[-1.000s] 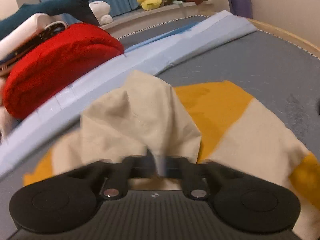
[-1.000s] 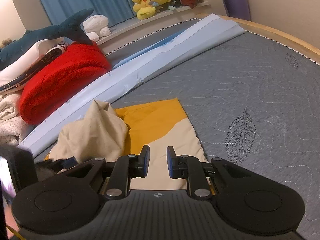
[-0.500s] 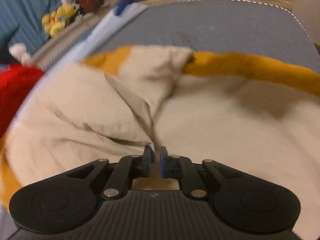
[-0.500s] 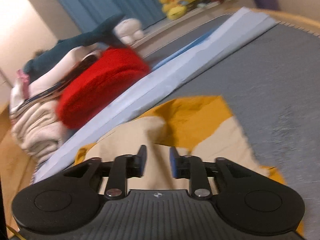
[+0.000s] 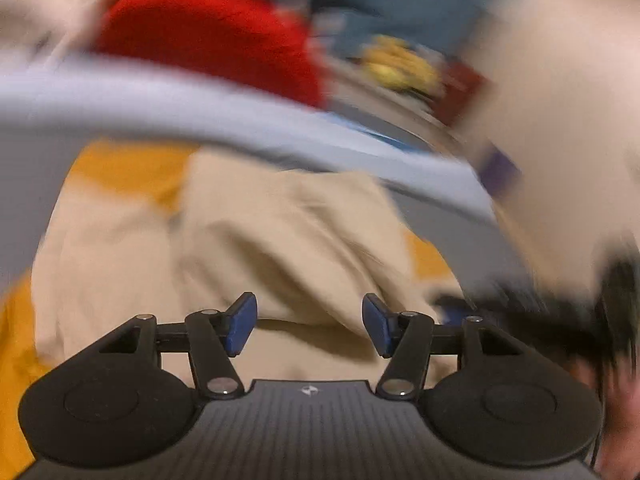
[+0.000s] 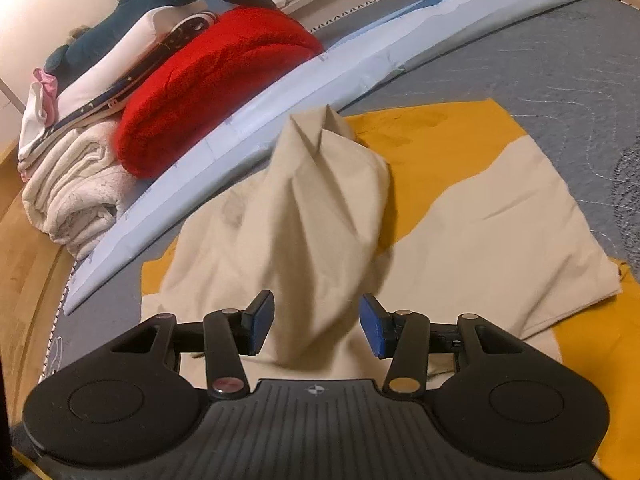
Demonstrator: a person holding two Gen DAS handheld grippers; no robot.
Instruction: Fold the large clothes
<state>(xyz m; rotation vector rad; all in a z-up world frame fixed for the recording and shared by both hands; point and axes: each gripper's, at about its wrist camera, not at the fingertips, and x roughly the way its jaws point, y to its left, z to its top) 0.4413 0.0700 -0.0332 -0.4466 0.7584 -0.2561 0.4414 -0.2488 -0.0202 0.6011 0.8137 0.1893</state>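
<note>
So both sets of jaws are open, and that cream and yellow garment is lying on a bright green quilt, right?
Not quite. The quilt is grey, stitched with wavy lines, not green; the right wrist view shows it clearly. The rest holds: the left gripper and right gripper both have open jaws, and the cream and yellow garment lies on it.

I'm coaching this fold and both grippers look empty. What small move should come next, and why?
Probably close the right gripper on the raised beige bunch of the garment. Both grippers stand open, the bunch rises up between the right fingers, and the left gripper view is blurred, so the right seems better placed to pull it flat.
</note>
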